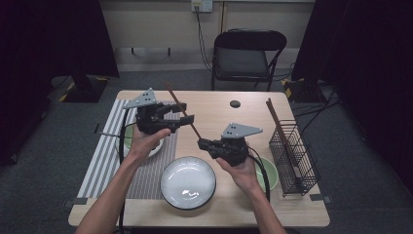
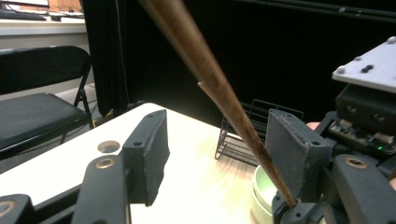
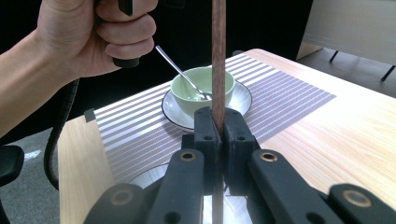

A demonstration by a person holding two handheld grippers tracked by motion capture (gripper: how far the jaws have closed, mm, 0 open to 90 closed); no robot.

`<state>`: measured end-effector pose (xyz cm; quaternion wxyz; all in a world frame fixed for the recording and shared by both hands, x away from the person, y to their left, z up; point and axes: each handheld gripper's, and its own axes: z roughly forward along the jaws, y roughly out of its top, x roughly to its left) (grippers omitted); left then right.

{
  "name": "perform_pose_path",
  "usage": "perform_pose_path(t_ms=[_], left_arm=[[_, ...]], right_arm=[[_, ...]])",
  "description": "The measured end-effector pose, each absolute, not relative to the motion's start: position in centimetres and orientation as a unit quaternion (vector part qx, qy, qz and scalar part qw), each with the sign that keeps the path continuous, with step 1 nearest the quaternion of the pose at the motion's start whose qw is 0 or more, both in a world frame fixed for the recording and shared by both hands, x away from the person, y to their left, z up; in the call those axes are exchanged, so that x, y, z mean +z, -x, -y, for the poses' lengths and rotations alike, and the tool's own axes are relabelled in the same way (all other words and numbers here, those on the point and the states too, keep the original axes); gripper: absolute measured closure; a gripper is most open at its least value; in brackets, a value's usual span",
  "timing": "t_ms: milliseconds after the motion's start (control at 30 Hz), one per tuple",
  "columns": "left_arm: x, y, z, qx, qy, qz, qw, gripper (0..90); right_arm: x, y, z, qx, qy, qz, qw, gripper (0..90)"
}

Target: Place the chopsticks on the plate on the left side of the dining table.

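Right now my right gripper (image 1: 201, 143) has its jaws clenched on a dark wooden chopstick (image 1: 181, 108); in the right gripper view the two pads (image 3: 205, 133) pinch the stick (image 3: 218, 56) tight and it rises straight up between them. My left gripper (image 1: 187, 118) stands released: in the left gripper view the stick (image 2: 205, 70) runs across the gap, lying against the far pad (image 2: 292, 149) while the near pad (image 2: 152, 149) is well apart from it, so nothing is pressed there. Seen from above, the chopstick slants from the right gripper up and away toward the table's far edge, passing through the left gripper's open jaws, all held in the air over the middle of the table (image 1: 214, 105). Below my left hand (image 1: 143, 144), on the striped placemat (image 1: 104, 156) along the table's left edge, a green bowl (image 3: 201, 88) sits on a white saucer (image 3: 240, 100) with a metal spoon (image 3: 180, 70) leaning in it. A large white plate (image 1: 188, 183) lies near the table's near edge, between my forearms. A second green bowl (image 1: 269, 173) sits just beside my right hand (image 1: 241, 170), and a black wire basket (image 1: 294, 158) by the table's right edge holds another chopstick (image 1: 277, 122) leaning upright. A black folding chair (image 1: 248, 53) stands beyond the far edge
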<state>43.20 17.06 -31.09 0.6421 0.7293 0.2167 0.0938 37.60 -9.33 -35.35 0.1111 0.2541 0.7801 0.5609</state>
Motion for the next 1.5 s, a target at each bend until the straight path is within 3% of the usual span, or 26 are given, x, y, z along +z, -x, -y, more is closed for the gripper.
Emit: perform_pose_path(t_ms=[333,567,1033,1500], left_arm=[[-31.8,-43.4,-16.9,0.113,-0.735,-0.232,0.627,37.5],[-32.6,-43.8,-17.2,0.096,-0.73,-0.243,0.632,35.0],[-31.9,-44.4,-20.8,0.127,-0.714,-0.271,0.634,32.4],[-32.4,-44.6,-21.8,0.13,-0.72,-0.277,0.623,29.6]], right_arm=[[-34.5,-37.3,10.8,0.558,-0.258,-0.779,0.123,85.5],[-34.6,-37.1,11.9,0.565,-0.26,-0.774,0.119,85.7],[-35.1,-36.5,12.2,0.556,-0.256,-0.783,0.116,85.8],[-35.0,-36.4,11.7,0.554,-0.252,-0.785,0.114,85.8]])
